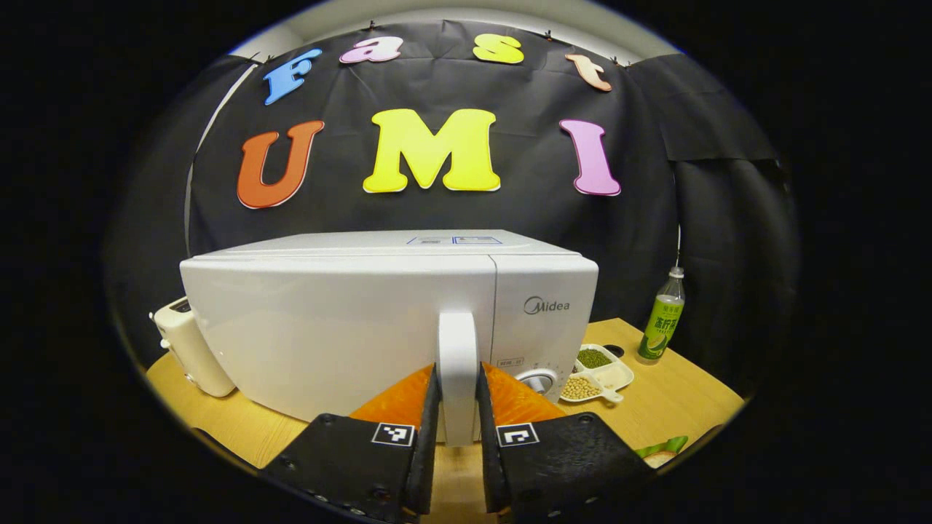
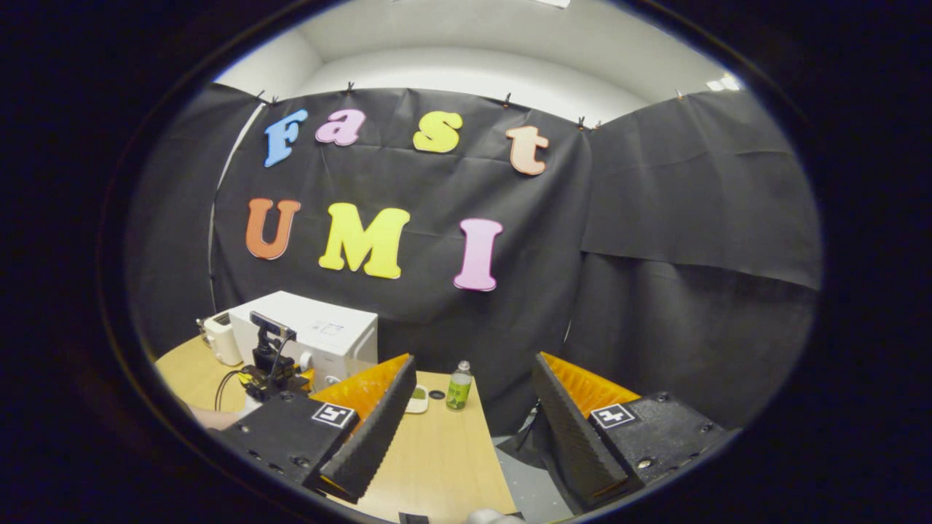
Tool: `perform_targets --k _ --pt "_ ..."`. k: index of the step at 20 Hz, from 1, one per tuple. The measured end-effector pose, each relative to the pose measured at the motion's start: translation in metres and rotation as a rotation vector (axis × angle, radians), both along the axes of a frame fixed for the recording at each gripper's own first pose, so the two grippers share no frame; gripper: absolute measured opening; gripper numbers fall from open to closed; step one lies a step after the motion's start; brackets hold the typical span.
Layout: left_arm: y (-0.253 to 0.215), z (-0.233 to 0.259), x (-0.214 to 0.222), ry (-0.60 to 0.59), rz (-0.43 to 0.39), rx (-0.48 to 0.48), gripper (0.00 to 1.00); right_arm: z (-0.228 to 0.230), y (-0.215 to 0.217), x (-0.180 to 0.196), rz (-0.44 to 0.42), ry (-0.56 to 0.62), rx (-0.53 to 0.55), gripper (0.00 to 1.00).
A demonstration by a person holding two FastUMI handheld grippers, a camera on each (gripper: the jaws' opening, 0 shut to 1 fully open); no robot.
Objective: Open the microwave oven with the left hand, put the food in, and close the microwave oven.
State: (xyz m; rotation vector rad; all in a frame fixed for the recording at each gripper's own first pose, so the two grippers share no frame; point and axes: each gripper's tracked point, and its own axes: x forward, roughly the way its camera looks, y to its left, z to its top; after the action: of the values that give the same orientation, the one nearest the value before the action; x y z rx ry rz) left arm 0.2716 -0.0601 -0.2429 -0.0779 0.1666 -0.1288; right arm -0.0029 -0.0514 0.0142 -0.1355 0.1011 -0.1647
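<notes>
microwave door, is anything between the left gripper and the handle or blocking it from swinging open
Nothing visible. The left gripper already has its fingers on either side of the white door handle of the microwave. The bean dish and green bottle sit off beside the control side.

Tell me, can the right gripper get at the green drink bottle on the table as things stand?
Probably yes. The right gripper is open and holds nothing, and the green bottle stands upright ahead between its fingers, with bare table leading to it. A small dish sits just beside it, apart.
</notes>
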Motion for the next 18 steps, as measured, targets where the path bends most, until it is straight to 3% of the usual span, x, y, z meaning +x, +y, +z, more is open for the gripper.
perform_targets --k 5,11,12,14,18 --pt "0.0 0.0 -0.004 0.005 -0.015 0.018 0.06 -0.001 0.01 0.002 0.033 0.009 0.002 0.96" --pt "-0.001 0.0 -0.007 0.022 -0.032 -0.005 0.06 0.0 0.013 0.001 0.056 0.005 -0.008 0.96" --pt "-0.001 -0.001 -0.008 0.027 -0.034 -0.012 0.06 0.001 0.012 0.001 0.057 0.003 -0.01 1.0" --pt "0.002 -0.003 -0.029 0.023 -0.041 -0.011 0.06 0.002 0.011 0.001 0.06 -0.007 -0.016 0.96" --pt "0.021 -0.006 -0.081 0.014 -0.06 -0.007 0.06 -0.004 0.02 0.002 0.1 -0.002 -0.052 1.0"
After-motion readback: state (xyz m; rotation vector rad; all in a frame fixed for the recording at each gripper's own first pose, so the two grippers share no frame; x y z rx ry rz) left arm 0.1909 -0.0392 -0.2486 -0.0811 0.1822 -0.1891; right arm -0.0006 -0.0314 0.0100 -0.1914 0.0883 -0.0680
